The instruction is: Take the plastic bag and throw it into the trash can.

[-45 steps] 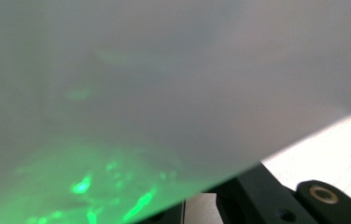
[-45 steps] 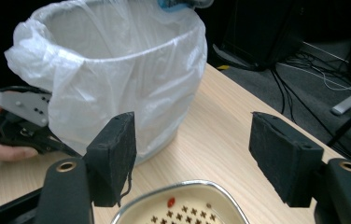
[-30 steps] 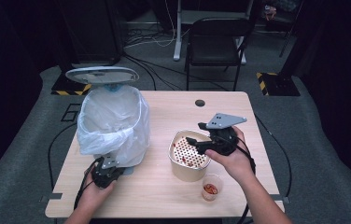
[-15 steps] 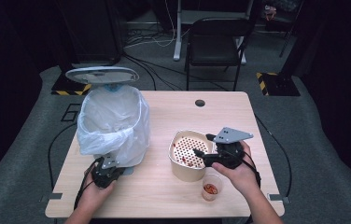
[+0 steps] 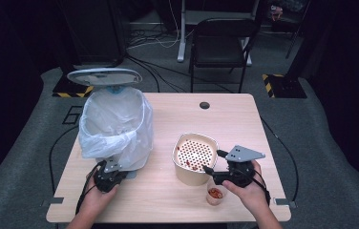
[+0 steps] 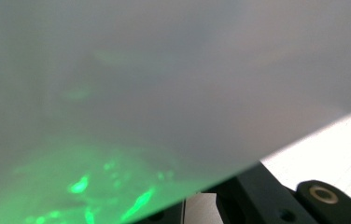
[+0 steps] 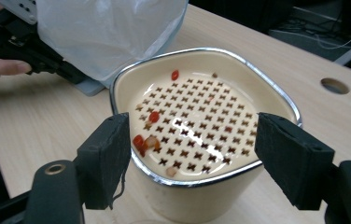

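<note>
Strainer pot (image 5: 195,157) sits on the table (image 5: 177,114), just right of the bagged bin (image 5: 115,126); cream body, metal rim, perforated insert with a few red scraps (image 7: 142,140) on it. A small cup (image 5: 214,194) of red bits stands just in front of the pot, at its right.

Right gripper (image 5: 214,162) is at the pot's near-right rim. In the right gripper view its pads (image 7: 106,158) stand apart on either side of the rim, pressing on nothing; the jaws have just been opening, with the pot's near wall between them.

Left gripper (image 5: 113,168) is at the base of the bin, left of the pot, clenched; I judge it steadies the bin, though I cannot tell what the jaws pinch, as the bag (image 6: 164,84) blurs across the left gripper view.

Step in hand, as I judge it: take the pot by its rim.
- Lower until one pad is inside the wall and one outside, then close squarely.
- Keep clear of the cup in front of the pot; a low elbow could knock it.
- Lift level so scraps stay on the insert.

Against the earliest frame: the right gripper was above the pot's far-right side; it now sits lower and nearer its front. Bin, cup and left gripper are unchanged.
</note>
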`<state>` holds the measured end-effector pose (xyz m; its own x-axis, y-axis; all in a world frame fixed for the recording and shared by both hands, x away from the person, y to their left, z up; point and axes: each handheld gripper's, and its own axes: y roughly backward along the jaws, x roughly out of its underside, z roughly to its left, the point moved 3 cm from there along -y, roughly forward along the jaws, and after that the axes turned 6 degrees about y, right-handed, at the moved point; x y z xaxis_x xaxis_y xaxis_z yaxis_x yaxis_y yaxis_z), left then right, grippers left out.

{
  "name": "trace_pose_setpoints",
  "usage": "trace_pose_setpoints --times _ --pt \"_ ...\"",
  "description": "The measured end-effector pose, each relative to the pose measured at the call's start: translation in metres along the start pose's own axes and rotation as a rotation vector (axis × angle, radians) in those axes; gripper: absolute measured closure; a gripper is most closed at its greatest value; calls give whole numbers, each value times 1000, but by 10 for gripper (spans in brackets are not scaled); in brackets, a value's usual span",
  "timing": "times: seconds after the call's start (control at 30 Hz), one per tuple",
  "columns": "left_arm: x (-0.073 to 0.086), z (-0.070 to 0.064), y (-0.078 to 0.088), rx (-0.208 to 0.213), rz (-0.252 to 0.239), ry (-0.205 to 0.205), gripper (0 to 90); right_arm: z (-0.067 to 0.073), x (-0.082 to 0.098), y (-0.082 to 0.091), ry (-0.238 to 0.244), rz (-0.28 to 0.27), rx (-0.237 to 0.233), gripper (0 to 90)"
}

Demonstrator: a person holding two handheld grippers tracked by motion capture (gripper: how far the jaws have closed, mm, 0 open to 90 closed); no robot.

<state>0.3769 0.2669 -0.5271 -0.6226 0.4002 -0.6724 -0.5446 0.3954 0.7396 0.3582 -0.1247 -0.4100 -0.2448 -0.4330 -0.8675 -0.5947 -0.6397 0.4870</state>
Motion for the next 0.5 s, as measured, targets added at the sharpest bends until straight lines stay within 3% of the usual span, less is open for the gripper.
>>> trace_pose_setpoints --times 0.03,0.4,0.5 --pt "0 -2 -1 2 -11 21 900 0 4 0 -10 -3 -4 267" --pt "0 -1 -1 1 -11 22 900 6 41 3 -38 40 -23 198" --pt "0 -2 -1 0 -11 22 900 11 49 1 -36 46 -47 165"
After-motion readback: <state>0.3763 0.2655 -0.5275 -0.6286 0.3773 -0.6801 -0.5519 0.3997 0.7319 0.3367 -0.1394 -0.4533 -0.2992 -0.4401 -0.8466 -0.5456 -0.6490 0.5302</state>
